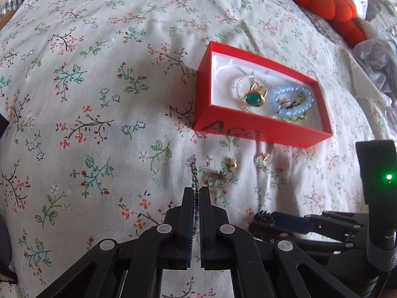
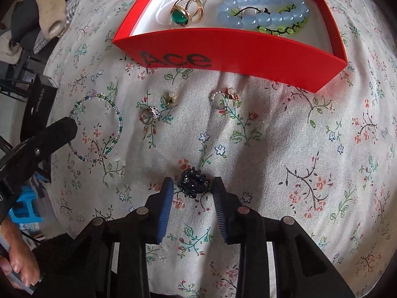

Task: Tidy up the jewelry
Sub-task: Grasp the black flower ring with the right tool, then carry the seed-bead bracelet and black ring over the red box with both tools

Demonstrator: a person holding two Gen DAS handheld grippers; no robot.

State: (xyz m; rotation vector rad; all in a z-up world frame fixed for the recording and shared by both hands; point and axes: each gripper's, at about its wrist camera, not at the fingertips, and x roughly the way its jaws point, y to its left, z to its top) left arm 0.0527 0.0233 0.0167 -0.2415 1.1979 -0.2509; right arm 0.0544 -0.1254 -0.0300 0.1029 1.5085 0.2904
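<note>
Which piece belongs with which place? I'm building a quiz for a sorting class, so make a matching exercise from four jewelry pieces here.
1 thin beaded bracelet
2 dark beaded cluster
3 green-stone ring
4 small pearl ring

A inside the red box
B loose on the bedspread, just before the box
C clamped in the left tool
D between the right tool fingers

Pairs: 1-C, 2-D, 3-A, 4-B

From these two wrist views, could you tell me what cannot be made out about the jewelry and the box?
- Right wrist view: whether the right gripper pads touch the dark beaded piece; its bulk hides the contact.
- Left wrist view: the lower part of the thin beaded bracelet, hidden between the left gripper fingers.
- Both views: the clear bead chain in the red box, mostly covered by the green-stone ring.
</note>
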